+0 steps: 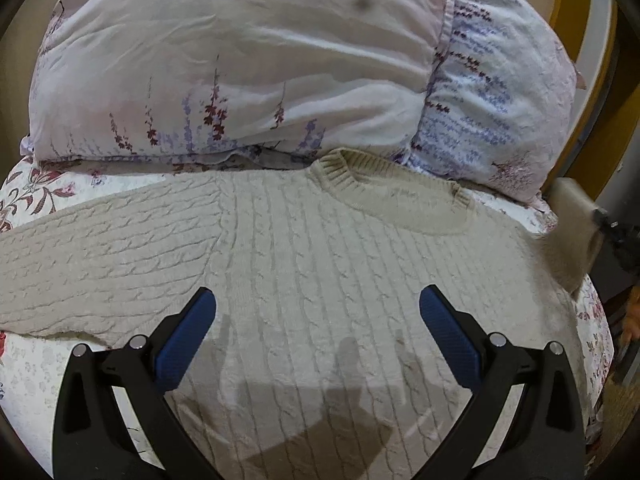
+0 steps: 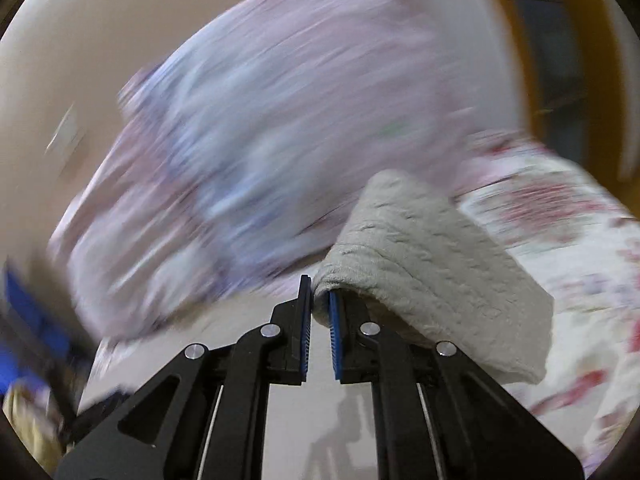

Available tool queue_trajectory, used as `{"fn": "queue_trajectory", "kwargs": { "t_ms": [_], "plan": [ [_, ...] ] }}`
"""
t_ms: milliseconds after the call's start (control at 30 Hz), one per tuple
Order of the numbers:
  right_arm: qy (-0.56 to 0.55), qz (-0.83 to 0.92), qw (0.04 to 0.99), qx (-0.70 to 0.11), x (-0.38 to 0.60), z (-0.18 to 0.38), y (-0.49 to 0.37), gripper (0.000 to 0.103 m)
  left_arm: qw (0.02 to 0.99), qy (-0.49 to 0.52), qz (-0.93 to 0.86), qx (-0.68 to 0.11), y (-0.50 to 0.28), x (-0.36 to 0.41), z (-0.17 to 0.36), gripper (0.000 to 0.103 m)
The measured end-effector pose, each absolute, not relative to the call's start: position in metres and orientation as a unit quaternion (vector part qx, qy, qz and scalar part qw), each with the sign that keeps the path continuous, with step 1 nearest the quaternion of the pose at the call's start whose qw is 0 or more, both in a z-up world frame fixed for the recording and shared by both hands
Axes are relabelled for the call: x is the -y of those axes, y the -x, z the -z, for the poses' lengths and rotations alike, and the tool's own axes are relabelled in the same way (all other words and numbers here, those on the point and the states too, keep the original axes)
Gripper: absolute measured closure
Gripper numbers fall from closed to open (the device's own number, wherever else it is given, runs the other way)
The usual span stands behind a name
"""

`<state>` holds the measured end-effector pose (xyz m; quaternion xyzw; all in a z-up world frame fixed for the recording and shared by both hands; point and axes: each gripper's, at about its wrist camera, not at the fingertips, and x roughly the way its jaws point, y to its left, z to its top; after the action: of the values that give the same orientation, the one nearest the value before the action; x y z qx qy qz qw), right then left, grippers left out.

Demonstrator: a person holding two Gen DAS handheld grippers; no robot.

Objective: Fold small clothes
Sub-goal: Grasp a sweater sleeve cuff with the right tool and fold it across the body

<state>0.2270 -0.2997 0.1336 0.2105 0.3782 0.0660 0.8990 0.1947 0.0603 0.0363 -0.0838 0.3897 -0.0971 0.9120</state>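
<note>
One sweater (image 1: 320, 248), two pillows (image 1: 240, 60), right hand-held gripper (image 2: 320, 304) pinching its sleeve (image 2: 420, 260)

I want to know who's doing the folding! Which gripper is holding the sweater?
The right gripper: its jaws pinch a fold of the beige sweater. The left gripper hovers above it, jaws wide apart, holding nothing.
</note>
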Motion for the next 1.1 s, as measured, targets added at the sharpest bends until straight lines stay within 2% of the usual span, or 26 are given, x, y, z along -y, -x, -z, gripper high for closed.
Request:
{"fn": "queue_trajectory", "kwargs": {
  "t_ms": [167,333,367,433,500,633,733,800,867,1000,1100],
  "plan": [
    [-0.171,-0.116,0.86,-0.467,0.231,-0.082,-0.236,0.094,0.91,0.085,0.113,-0.389,-0.191,-0.055,-0.037,0.002],
    [-0.212,-0.111,0.835,-0.496,0.239,-0.065,-0.235,0.091,0.902,0.107,0.138,-0.395,-0.192,-0.057,-0.036,0.002],
    [-0.229,-0.11,0.83,-0.497,0.242,-0.065,-0.234,0.087,0.899,0.114,0.144,-0.397,-0.193,-0.057,-0.035,0.002],
    [-0.278,-0.099,0.818,-0.494,0.257,-0.066,-0.231,0.059,0.891,0.139,0.165,-0.4,-0.194,-0.061,-0.032,0.002],
    [-0.325,-0.08,0.812,-0.479,0.275,-0.068,-0.229,0.055,0.879,0.175,0.177,-0.407,-0.196,-0.066,-0.028,0.002],
    [-0.418,-0.003,0.788,-0.453,0.319,-0.062,-0.221,0.055,0.859,0.226,0.184,-0.421,-0.199,-0.078,-0.022,0.002],
    [-0.424,0.055,0.792,-0.435,0.335,-0.063,-0.22,0.057,0.854,0.243,0.184,-0.422,-0.2,-0.085,-0.02,0.002],
    [-0.385,0.087,0.813,-0.428,0.335,-0.072,-0.226,0.085,0.849,0.252,0.192,-0.423,-0.2,-0.09,-0.021,0.002],
    [-0.34,0.094,0.84,-0.413,0.327,-0.087,-0.234,0.092,0.85,0.253,0.197,-0.419,-0.198,-0.092,-0.023,0.002],
    [-0.25,0.03,0.892,-0.375,0.273,-0.126,-0.247,0.094,0.845,0.267,0.212,-0.412,-0.195,-0.097,-0.025,0.002],
    [-0.195,-0.075,0.901,-0.38,0.211,-0.136,-0.252,0.094,0.824,0.306,0.229,-0.418,-0.198,-0.101,-0.021,0.002]
  ]
}}
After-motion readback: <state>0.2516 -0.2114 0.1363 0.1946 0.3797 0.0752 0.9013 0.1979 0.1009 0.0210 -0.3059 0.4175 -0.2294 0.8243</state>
